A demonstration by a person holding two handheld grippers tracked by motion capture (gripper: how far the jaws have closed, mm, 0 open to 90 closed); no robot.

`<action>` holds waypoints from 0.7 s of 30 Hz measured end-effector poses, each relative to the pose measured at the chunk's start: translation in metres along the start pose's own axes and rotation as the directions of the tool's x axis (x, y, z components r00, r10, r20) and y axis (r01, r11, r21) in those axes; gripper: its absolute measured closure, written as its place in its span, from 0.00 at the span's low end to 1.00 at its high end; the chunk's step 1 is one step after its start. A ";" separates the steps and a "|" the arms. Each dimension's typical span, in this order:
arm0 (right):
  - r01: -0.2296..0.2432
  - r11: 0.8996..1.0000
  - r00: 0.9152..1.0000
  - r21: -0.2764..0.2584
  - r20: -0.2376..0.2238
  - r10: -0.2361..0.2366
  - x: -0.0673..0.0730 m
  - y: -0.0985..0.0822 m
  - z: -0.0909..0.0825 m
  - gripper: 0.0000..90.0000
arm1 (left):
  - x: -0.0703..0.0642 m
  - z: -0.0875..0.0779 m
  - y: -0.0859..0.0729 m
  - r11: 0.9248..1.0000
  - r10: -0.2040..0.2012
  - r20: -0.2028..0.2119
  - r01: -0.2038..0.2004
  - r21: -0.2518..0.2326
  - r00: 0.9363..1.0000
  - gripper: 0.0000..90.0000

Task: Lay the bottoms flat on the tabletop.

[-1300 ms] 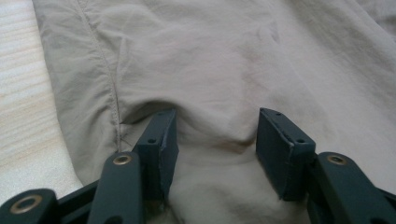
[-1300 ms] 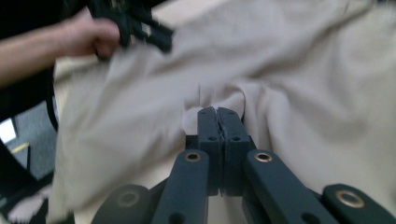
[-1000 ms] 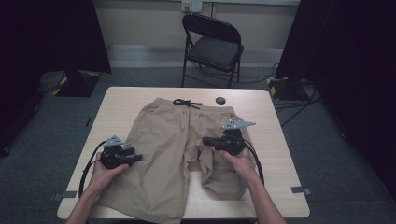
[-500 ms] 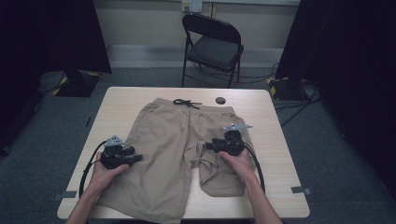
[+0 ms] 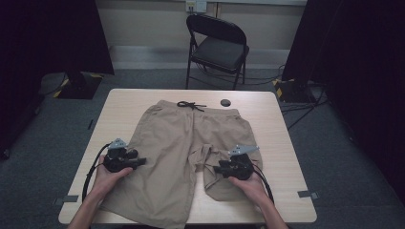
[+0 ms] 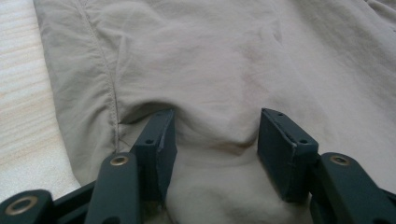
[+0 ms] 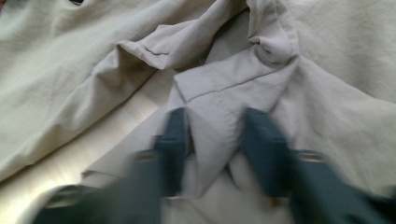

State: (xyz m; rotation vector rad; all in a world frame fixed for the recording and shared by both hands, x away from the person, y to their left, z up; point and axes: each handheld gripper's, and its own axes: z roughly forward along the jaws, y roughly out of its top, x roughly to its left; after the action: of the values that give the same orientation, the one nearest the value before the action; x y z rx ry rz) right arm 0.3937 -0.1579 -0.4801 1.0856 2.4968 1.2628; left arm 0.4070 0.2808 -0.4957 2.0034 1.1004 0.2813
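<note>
Khaki drawstring shorts (image 5: 176,143) lie flat on the bench (image 5: 267,119), waistband toward the far edge, legs toward the person. The shorts' right leg (image 5: 224,179) is rumpled and bunched near the crotch; the left leg is mostly smooth.

Left claw (image 6: 212,140): jaws partway apart, pressed down on the outer left leg near the side seam, with a hump of fabric bulging between them. Pads don't look clamped on it, so I read it as open, pinning rather than gripping.

Right claw (image 7: 215,144): jaws have just been closing, a fold of the right leg's hem between them. That view is motion-blurred, and I can't see pads biting yet, so I'm calling it open around the fold.

Risks:
- The right claw may catch only the top layer of that fold. A lift would then peel one ply and the leg would twist instead of spreading.
- The fold is a narrow ridge, so a fast close on a moving hand could push it out sideways and miss.
- The left claw isn't clamped. A pull from the right would drag the whole garment across the bench, and the drawstring (image 5: 191,105) end would shift.
- The black disc (image 5: 225,102) beside the waistband could get swept.
</note>
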 end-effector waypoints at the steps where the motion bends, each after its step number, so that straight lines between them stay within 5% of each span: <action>1: -0.008 1.000 1.000 -0.010 0.000 0.008 0.000 0.001 0.000 0.88 | 0.000 0.000 0.000 1.000 0.002 0.000 -0.002 0.003 1.000 0.52; 3: -0.008 0.999 1.000 -0.050 -0.019 0.008 0.001 0.007 -0.002 0.99 | 0.000 0.000 0.000 1.000 0.001 0.001 -0.001 0.002 1.000 0.52; 7: 0.009 0.992 0.997 -0.126 -0.075 -0.018 0.015 0.027 -0.009 1.00 | 0.001 0.000 0.000 1.000 -0.005 0.006 0.005 -0.003 1.000 0.52; 12: 0.071 0.979 0.976 -0.193 -0.191 -0.109 0.055 0.064 -0.001 1.00 | 0.001 -0.001 0.000 1.000 -0.007 -0.001 0.007 -0.002 1.000 0.52; 17: 0.130 0.975 0.945 -0.183 -0.274 -0.178 0.092 0.096 0.033 1.00 | 0.005 -0.005 0.000 1.000 -0.023 -0.003 0.023 -0.019 1.000 0.52; 21: 0.123 0.987 0.936 -0.101 -0.320 -0.149 0.106 0.098 0.081 1.00 | 0.007 -0.007 0.000 0.999 -0.032 0.000 0.032 -0.027 0.999 0.52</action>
State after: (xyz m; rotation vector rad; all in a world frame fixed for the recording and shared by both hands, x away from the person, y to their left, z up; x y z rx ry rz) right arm 0.4029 0.0020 -0.4384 0.7182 2.6675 1.5980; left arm 0.4074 0.2906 -0.4922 1.9603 1.1217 0.2782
